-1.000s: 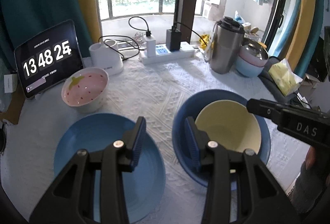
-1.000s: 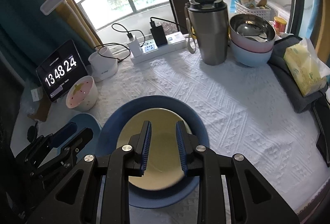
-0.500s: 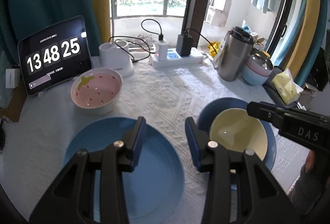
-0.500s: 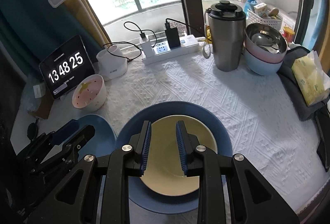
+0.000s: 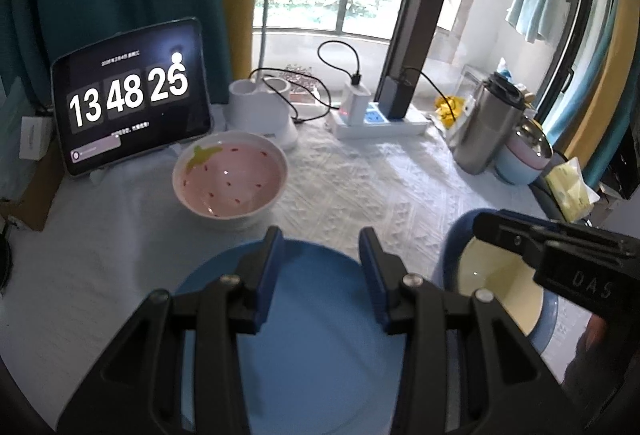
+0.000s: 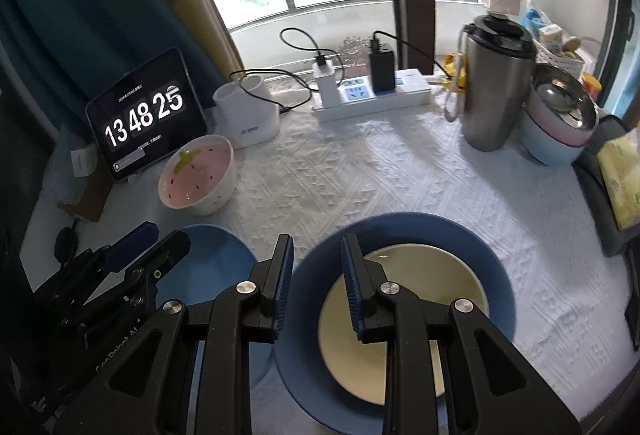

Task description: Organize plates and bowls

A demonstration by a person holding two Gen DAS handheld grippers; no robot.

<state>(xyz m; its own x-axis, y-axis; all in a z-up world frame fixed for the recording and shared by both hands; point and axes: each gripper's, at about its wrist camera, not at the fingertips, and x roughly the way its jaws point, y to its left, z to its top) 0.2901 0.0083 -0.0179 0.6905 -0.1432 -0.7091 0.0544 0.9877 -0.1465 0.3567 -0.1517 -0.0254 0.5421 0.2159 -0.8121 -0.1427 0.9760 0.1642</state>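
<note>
On the white textured cloth covering the tabletop point(image 6: 400, 171) sit the dishes to be sorted. Nearest the left tongs point(image 5: 320, 271) lies a light blue plate point(image 5: 312, 347), flat and bare; the tongs hang above its far edge with both blue-padded fingers spread and nothing between them. Just beyond that plate, apart from it, stands a pink strawberry-patterned bowl point(image 5: 230, 177), upright, close in front of a tablet point(image 5: 132, 95) showing a clock.

To the right, a darker blue plate point(image 6: 404, 231) carries a cream bowl point(image 6: 420, 299) nested inside it. The right tongs point(image 6: 316, 283) hover over the left rim of this pair, jaws parted by a narrow gap, gripping nothing; one finger is over the cream bowl's edge and the other over the plate's outer rim, though whether either pad touches cannot be told. In the right wrist view the left tongs show at the lower left, above the light blue plate.

Farther back stand a white holder point(image 6: 248, 115), a power strip point(image 6: 372, 95) with chargers plugged in, and a steel tumbler point(image 6: 492, 87). Beside the tumbler is a stack of bowls point(image 6: 560, 123), a metal one on top of pink and pale blue ones.
</note>
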